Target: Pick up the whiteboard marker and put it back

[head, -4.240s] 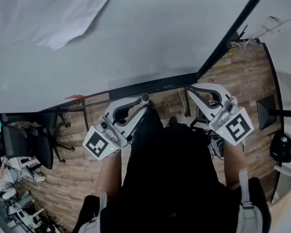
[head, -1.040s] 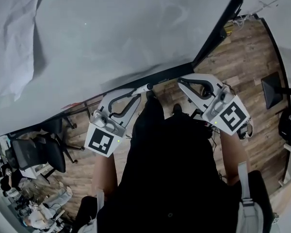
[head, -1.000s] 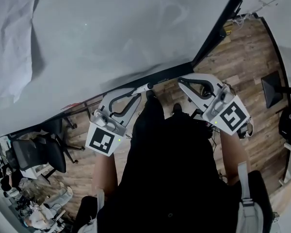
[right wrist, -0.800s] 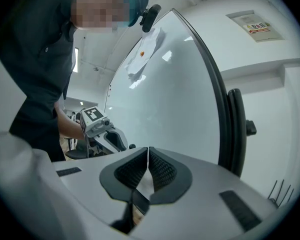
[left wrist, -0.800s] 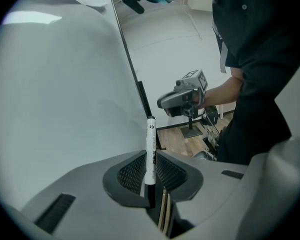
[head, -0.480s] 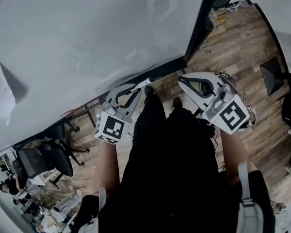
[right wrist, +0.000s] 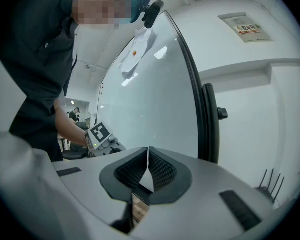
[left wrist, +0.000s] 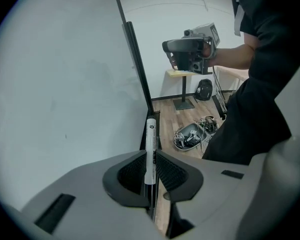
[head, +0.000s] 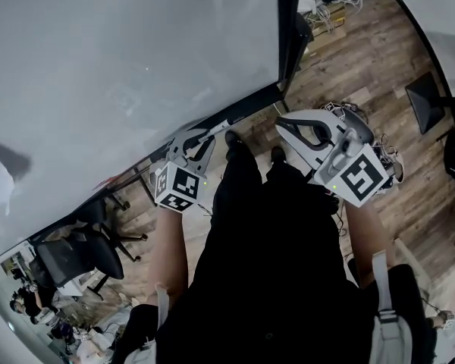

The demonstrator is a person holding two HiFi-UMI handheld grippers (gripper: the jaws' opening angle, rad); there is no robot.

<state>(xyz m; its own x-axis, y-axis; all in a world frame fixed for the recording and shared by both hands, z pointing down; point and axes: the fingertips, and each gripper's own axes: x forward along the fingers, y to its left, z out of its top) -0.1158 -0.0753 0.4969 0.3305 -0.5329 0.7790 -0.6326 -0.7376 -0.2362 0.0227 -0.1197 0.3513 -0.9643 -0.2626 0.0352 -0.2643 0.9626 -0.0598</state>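
Note:
A white whiteboard marker with a black band stands upright between the left gripper's ribbed pads, which are shut on it. In the head view the left gripper points at the black ledge under the whiteboard, and the marker shows at its tip. The right gripper hovers to the right, over the floor. Its jaws are closed together with nothing between them.
The whiteboard's black right frame post runs beside the marker. A bundle of cables lies on the wooden floor. A stand base is at the right, an office chair at the lower left. Paper hangs on the board.
The head view has swung so the board's right edge now shows. The left gripper has turned and moved closer to the board's ledge, still holding the marker. The right gripper has barely moved.

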